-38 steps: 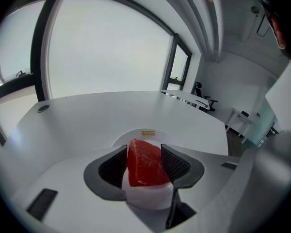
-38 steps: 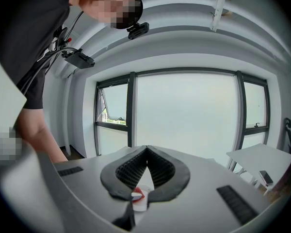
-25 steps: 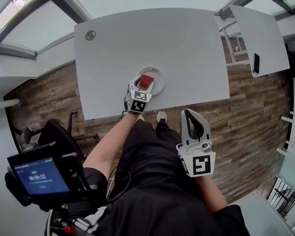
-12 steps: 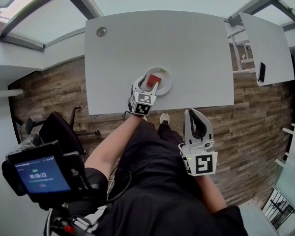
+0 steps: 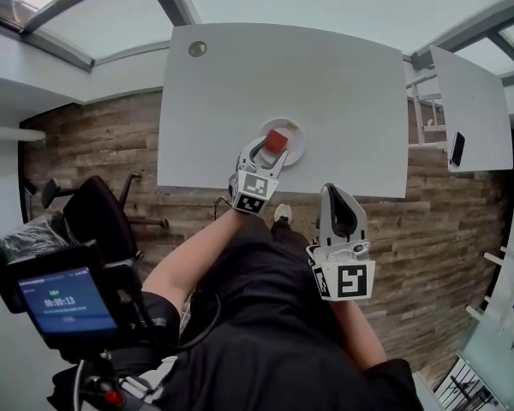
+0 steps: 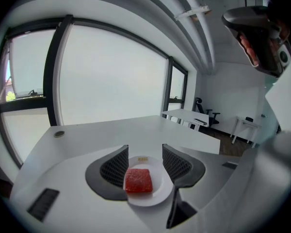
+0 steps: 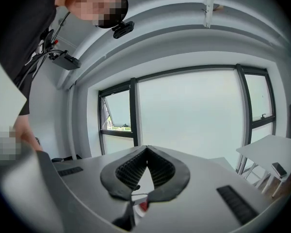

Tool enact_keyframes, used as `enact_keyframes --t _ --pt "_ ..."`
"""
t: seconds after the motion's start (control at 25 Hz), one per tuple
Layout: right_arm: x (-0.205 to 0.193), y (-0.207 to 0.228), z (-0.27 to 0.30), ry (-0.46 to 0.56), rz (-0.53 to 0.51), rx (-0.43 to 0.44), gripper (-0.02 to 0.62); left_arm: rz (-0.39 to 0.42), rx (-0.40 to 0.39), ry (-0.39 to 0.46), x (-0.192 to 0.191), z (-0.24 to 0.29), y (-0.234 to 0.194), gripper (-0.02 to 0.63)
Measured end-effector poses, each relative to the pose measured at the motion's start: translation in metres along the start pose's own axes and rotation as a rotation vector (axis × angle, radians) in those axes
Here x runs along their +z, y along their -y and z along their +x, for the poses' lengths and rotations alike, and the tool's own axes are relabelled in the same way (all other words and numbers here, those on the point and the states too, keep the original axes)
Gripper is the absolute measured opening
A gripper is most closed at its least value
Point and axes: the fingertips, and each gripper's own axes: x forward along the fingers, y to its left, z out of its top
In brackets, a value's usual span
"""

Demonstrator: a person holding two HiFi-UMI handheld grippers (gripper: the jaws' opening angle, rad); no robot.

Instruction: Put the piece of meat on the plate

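Left gripper view: left gripper (image 6: 145,154) has its jaws spread wide and grips nothing. The piece of meat (image 6: 138,180) lies flat on the white plate (image 6: 158,184) directly between them, nearer the left jaw, with the plate on the tabletop (image 6: 87,135). Right gripper view: right gripper (image 7: 146,150) has its jaw tips pressed together, empty, and the head view shows it short of the tabletop's near edge.

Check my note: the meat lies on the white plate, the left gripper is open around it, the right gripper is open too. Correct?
No: the right gripper is shut, tips meeting, as the right gripper view shows. The meat does lie on the white plate, with the left gripper open around it.
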Motion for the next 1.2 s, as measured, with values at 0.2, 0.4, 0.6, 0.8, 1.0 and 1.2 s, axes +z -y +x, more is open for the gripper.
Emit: enact_keyframes --t 0.2,0.4,0.6,0.8,1.0,1.2 --pt "-0.001 -0.007 0.011 0.012 -0.003 0.037 0.005 -0.025 0.038 0.037 0.02 -0.014 -0.002 0.224" --pt "0.012 -0.011 -0.021 0.028 -0.002 0.049 0.005 -0.119 0.088 0.106 0.056 -0.059 0.02 0.224" --pt "0.004 -0.011 -0.007 0.021 -0.005 0.061 0.005 -0.151 0.103 0.17 0.075 -0.073 0.02 0.224" --pt "0.013 -0.007 -0.03 0.051 -0.006 0.063 0.005 -0.161 0.129 0.212 0.084 -0.106 0.043 0.224" --pt "0.012 -0.007 -0.031 0.052 -0.006 0.088 0.005 -0.17 0.143 0.239 0.09 -0.12 0.051 0.224" --pt "0.01 -0.011 -0.023 0.056 -0.011 0.129 0.005 -0.17 0.173 0.276 0.1 -0.135 0.048 0.173"
